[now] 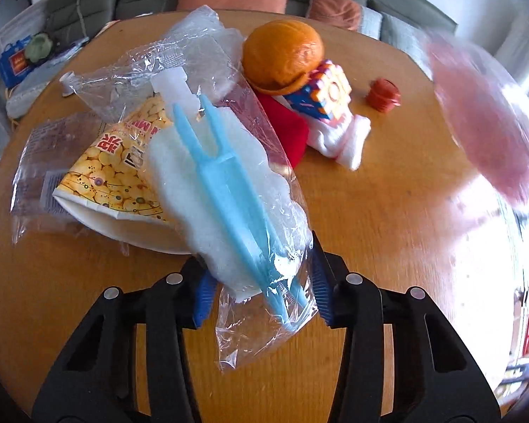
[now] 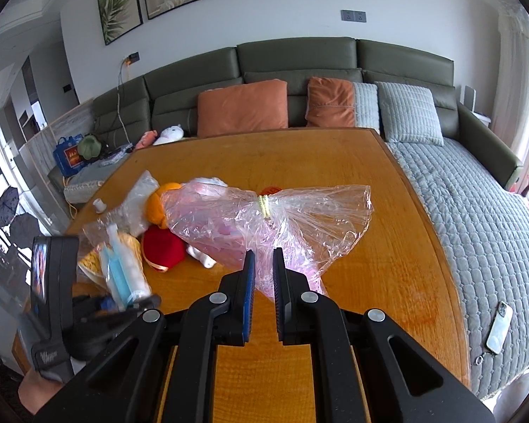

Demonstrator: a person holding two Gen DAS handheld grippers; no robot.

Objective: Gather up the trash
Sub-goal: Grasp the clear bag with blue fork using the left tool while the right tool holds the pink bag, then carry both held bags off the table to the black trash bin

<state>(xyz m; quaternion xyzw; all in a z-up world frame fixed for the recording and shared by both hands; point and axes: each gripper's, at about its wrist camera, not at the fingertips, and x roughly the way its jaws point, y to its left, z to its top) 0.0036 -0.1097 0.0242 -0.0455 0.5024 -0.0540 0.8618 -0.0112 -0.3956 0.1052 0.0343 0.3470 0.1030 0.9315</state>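
Right now, quick notes:

Left tongs: left gripper (image 1: 261, 290) has its fingers wide apart, either side of the near end of a clear crinkly plastic sleeve holding blue plastic tweezers and white foam (image 1: 236, 190). Pads look just beside the film, not pinching; contact can't be confirmed.

Right tongs: right gripper (image 2: 263, 275) is nearly together, clamped on the near tail of a clear pinkish plastic bag cinched with a yellow band (image 2: 250, 218). Bag looks lifted off the round wooden table (image 2: 388, 246).

Key relation: sleeve's long axis runs near-to-far, roughly in line w/ the left fingers, tilting far-left. Left hand is much nearer, so a squeeze there looks like the next move, in my judgement.

Other trash: flattened yellow printed paper cup (image 1: 116, 172) under the sleeve's left side; more clear film (image 1: 180, 60) beyond; orange peel dome (image 1: 282, 53), red cloth (image 1: 285, 134), small red bottle cap (image 1: 384, 93) farther right.

Surface: glossy wood, glare at right; film may slip.

Room: green sofa (image 2: 292, 67) w/ orange cushions at far side, grey quilted cover (image 2: 476, 211) at right.
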